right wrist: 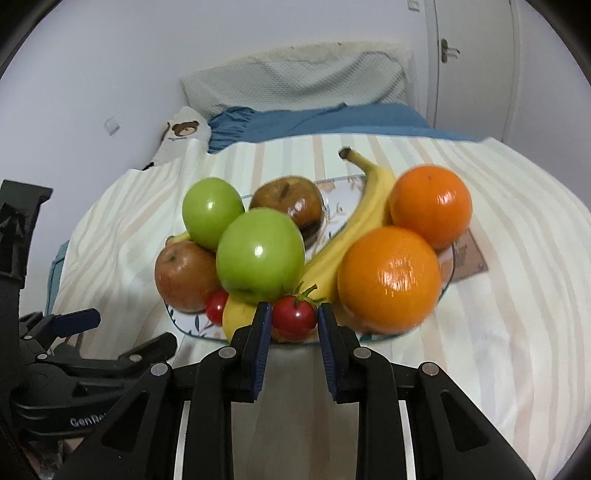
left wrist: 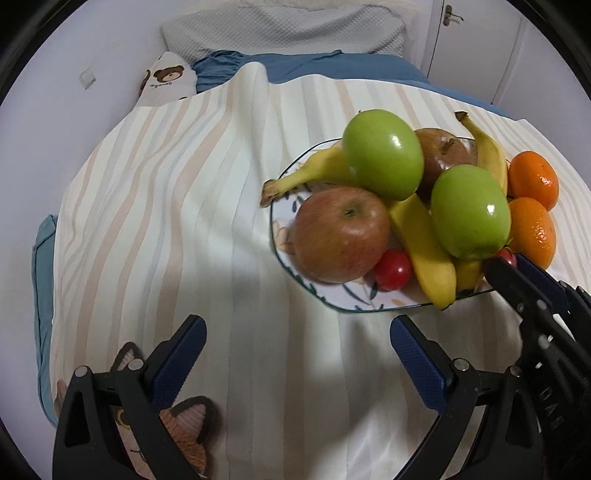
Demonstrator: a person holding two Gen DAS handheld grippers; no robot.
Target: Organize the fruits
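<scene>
A patterned plate (left wrist: 373,301) (right wrist: 192,326) on a striped cloth holds two green apples (left wrist: 382,153) (right wrist: 260,254), red apples (left wrist: 340,234) (right wrist: 184,275), bananas (left wrist: 424,247) (right wrist: 362,221), two oranges (left wrist: 533,179) (right wrist: 389,278) and small red tomatoes (left wrist: 393,271) (right wrist: 216,306). My right gripper (right wrist: 293,317) reaches over the plate's near rim, its blue pads on either side of a small red tomato (right wrist: 294,315), closed against it. It shows at the right of the left wrist view (left wrist: 511,264). My left gripper (left wrist: 297,339) is open and empty over bare cloth, left of the plate.
The striped cloth (left wrist: 166,221) covers a table. Behind it lie a blue sheet (left wrist: 332,66), a grey pillow (left wrist: 280,29) and a bear-print cushion (left wrist: 168,77). A white door (right wrist: 476,66) stands at the back right. A cat-print patch (left wrist: 184,428) lies under my left gripper.
</scene>
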